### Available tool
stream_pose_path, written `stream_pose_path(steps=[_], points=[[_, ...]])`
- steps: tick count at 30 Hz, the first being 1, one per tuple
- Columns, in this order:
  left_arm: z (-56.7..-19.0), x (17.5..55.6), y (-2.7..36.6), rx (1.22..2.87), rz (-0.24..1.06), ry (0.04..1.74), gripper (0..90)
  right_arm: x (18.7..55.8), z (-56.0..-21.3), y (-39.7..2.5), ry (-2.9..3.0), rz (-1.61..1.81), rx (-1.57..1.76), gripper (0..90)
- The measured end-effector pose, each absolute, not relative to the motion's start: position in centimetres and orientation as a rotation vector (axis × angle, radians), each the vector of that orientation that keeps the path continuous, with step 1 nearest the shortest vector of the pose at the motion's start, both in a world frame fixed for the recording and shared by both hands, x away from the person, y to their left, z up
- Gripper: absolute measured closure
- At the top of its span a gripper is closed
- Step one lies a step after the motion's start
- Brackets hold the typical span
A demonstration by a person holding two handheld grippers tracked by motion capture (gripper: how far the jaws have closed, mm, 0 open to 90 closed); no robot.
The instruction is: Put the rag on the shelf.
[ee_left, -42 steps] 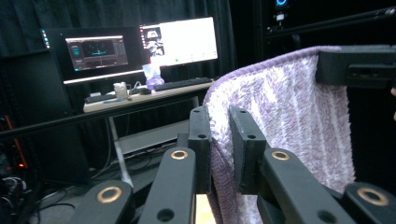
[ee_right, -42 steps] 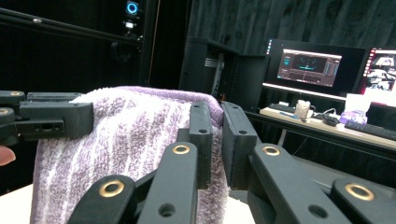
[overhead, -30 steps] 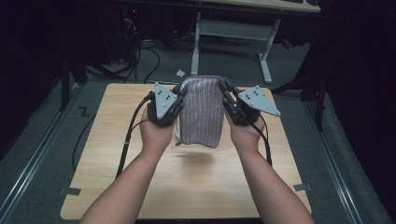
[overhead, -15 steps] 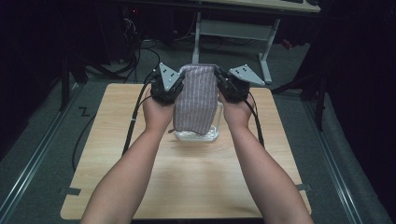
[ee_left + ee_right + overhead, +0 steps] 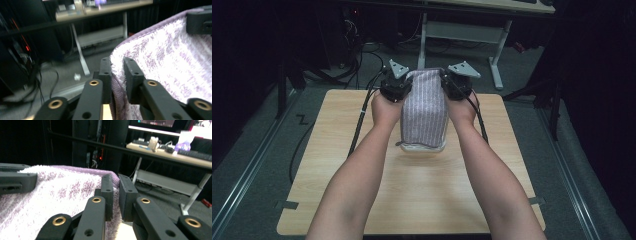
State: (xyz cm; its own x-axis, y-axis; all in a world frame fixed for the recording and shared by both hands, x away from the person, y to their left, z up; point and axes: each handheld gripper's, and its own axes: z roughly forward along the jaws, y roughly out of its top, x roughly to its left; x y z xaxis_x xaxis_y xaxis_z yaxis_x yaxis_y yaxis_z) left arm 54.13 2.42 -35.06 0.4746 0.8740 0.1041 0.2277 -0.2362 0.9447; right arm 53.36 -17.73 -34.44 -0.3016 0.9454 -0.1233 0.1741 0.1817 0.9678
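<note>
The purple-and-white striped terry towel [image 5: 424, 112] hangs lifted over the middle of the table [image 5: 337, 165], toward its far edge, its lower end resting on the wood. The left gripper [image 5: 395, 86] and right gripper [image 5: 455, 84] each have jaws clenched on a top corner. It looks soft, limp and light; hemmed corners give the firmest hold and keep it spread.

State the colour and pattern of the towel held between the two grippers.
The towel is purple with thin white stripes, clearest in the high view.
</note>
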Motion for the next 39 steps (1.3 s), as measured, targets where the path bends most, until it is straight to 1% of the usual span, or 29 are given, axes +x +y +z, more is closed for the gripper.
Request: stream_pose_path(steps=[1, 2, 3, 4, 9, 11, 14, 18, 20, 25, 29, 30, 31, 32, 36, 39], points=[[-35.2, 54.3, 2.6, 1.734, 0.807, 0.964, 66.8, 53.6, -34.7, -17.6, 1.653, 1.186, 1.080, 70.8], [-35.3, 54.4, 2.7, 1.727, 0.789, 0.980, 66.8, 53.6, -34.7, -17.6, 1.653, 1.186, 1.080, 70.8], [-35.4, 54.5, 2.9, 1.707, 0.765, 0.984, 60.2, 53.8, -34.9, -17.6, 1.663, 1.185, 1.080, 63.0], [-35.4, 54.5, 2.9, 1.707, 0.765, 0.984, 58.4, 53.8, -35.0, -17.6, 1.668, 1.195, 1.087, 61.3], [-35.6, 54.4, 2.8, 1.684, 0.727, 0.984, 55.4, 53.6, -35.0, -17.6, 1.686, 1.202, 1.085, 60.0], [-35.6, 53.9, 2.8, 1.668, 0.710, 0.982, 56.1, 53.3, -34.9, -17.7, 1.704, 1.201, 1.075, 59.4], [-35.5, 53.5, 2.8, 1.658, 0.705, 0.971, 55.8, 52.9, -35.0, -17.7, 1.710, 1.199, 1.065, 59.0], [-35.5, 52.5, 2.7, 1.659, 0.721, 0.956, 53.2, 51.8, -35.1, -17.8, 1.720, 1.215, 1.060, 58.0], [-35.3, 51.4, 2.9, 1.642, 0.725, 0.944, 53.0, 51.2, -35.1, -17.8, 1.726, 1.224, 1.057, 56.7], [-35.1, 49.9, 3.2, 1.638, 0.730, 0.915, 52.2, 49.6, -35.1, -17.8, 1.737, 1.239, 1.023, 55.4], [-35.1, 47.9, 3.9, 1.638, 0.712, 0.889, 51.5, 47.2, -35.0, -18.0, 1.745, 1.255, 0.992, 53.6], [-35.1, 47.9, 3.9, 1.638, 0.712, 0.889, 51.1, 47.2, -35.0, -18.0, 1.745, 1.255, 0.992, 53.6], [-35.1, 47.5, 4.0, 1.637, 0.707, 0.883, 50.3, 46.2, -35.0, -18.1, 1.742, 1.260, 0.977, 53.1], [-35.2, 47.1, 4.1, 1.640, 0.704, 0.876, 50.3, 46.2, -35.0, -18.1, 1.742, 1.260, 0.977, 53.1], [-35.8, 44.6, 4.3, 1.670, 0.723, 0.821, 47.8, 44.0, -35.4, -18.6, 1.728, 1.239, 0.955, 53.1], [-35.8, 43.6, 4.5, 1.666, 0.719, 0.813, 46.7, 42.9, -35.8, -18.8, 1.735, 1.225, 0.933, 52.5]])
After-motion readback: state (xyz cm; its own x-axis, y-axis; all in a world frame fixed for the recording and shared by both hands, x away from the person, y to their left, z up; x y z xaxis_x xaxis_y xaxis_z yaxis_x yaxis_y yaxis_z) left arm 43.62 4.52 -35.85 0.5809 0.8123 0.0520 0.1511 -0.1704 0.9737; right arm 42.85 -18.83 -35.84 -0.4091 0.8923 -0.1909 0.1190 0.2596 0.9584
